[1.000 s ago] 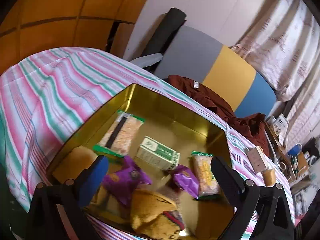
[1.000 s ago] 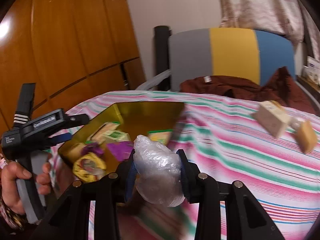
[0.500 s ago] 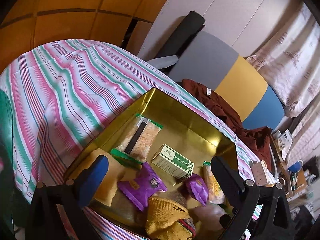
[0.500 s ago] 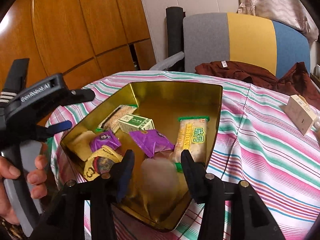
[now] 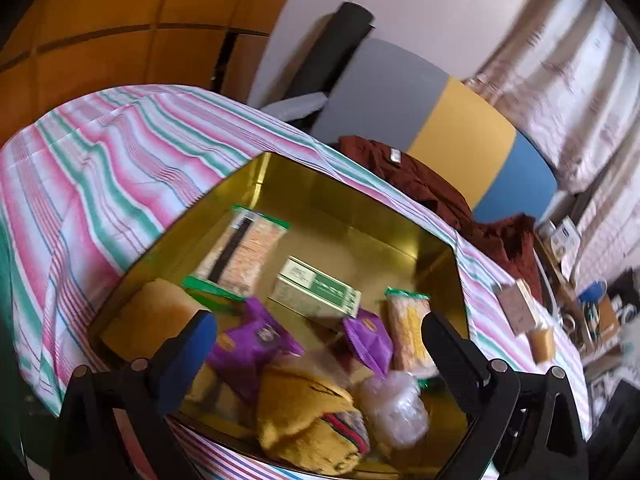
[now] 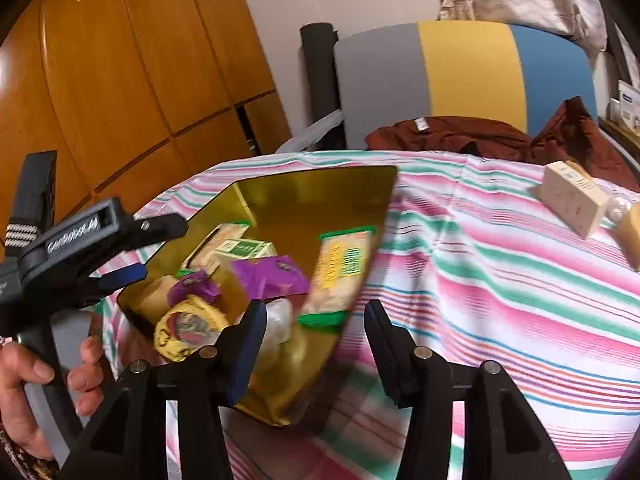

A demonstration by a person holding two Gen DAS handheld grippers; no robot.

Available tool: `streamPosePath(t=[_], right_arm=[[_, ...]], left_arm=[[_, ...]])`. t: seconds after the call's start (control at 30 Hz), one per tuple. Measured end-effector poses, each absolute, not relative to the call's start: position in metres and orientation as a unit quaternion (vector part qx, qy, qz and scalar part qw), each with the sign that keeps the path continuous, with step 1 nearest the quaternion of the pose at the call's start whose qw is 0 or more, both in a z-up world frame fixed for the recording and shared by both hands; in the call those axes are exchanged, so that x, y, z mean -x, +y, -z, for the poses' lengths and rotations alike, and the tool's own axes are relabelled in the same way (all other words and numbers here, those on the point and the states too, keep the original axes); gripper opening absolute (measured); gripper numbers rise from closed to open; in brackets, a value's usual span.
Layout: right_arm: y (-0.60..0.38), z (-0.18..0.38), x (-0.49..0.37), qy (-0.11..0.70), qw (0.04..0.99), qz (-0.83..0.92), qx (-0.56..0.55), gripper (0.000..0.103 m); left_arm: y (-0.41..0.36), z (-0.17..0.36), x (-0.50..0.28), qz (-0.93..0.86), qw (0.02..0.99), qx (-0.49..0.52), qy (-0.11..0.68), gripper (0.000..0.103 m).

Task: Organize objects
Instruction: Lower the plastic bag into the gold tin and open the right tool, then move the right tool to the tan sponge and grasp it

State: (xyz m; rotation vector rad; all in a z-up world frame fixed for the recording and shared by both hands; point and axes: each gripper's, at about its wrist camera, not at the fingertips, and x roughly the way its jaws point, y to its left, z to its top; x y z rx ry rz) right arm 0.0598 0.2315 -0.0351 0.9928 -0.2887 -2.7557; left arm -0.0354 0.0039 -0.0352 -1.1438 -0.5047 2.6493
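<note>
A gold tin box (image 5: pixel 348 204) (image 6: pixel 304 196) sits on the striped tablecloth and holds snack packets, a green-and-white carton (image 5: pixel 316 288), purple packets (image 5: pixel 252 344) and a yellow knit item (image 5: pixel 308 412). A clear plastic-wrapped lump (image 5: pixel 396 404) (image 6: pixel 280 316) lies in the box's near corner. My right gripper (image 6: pixel 314 328) is open and empty just above the box's near edge. My left gripper (image 5: pixel 316 340) is open and empty over the near side of the box; it also shows in the right wrist view (image 6: pixel 132 248).
A beige box (image 6: pixel 572 200) (image 5: pixel 516 304) and a tan block (image 6: pixel 630 232) (image 5: pixel 540 344) lie on the cloth to the right. A brown garment (image 6: pixel 460 136) and a grey-yellow-blue chair back (image 6: pixel 460 76) stand behind the table. Wooden cabinets (image 6: pixel 120 60) are at the left.
My right gripper carried the plastic-wrapped lump over the box, opened and let it go; the lump now lies in the box. The right gripper has since drawn back to the right.
</note>
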Motion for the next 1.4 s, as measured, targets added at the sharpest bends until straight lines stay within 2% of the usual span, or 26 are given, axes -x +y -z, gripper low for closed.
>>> streamPosePath(t=[0.63, 0.97, 1.07, 1.1, 1.13, 1.4], right_arm=[[0.384, 0.071, -0.087, -0.14, -0.074, 0.92, -0.36, 0.051], [0.477, 0.061, -0.084, -0.127, -0.157, 0.914, -0.352, 0.052], [0.503, 0.056, -0.075, -0.113, -0.177, 0.915, -0.344, 0.061], [0.511, 0.055, -0.071, -0.11, -0.181, 0.915, -0.344, 0.071], [0.518, 0.054, -0.066, -0.108, -0.184, 0.915, -0.343, 0.074], [0.567, 0.061, -0.013, -0.072, -0.208, 0.908, -0.357, 0.074]], left_arm=[[0.107, 0.036, -0.014, -0.872, 0.253, 0.415, -0.064, 0.103], [0.157, 0.037, -0.041, -0.852, 0.308, 0.424, -0.012, 0.103], [0.165, 0.039, -0.046, -0.846, 0.315, 0.431, -0.003, 0.103], [0.169, 0.039, -0.048, -0.844, 0.317, 0.433, -0.001, 0.103], [0.171, 0.04, -0.049, -0.842, 0.318, 0.436, 0.003, 0.103], [0.186, 0.036, -0.055, -0.849, 0.305, 0.43, 0.039, 0.103]])
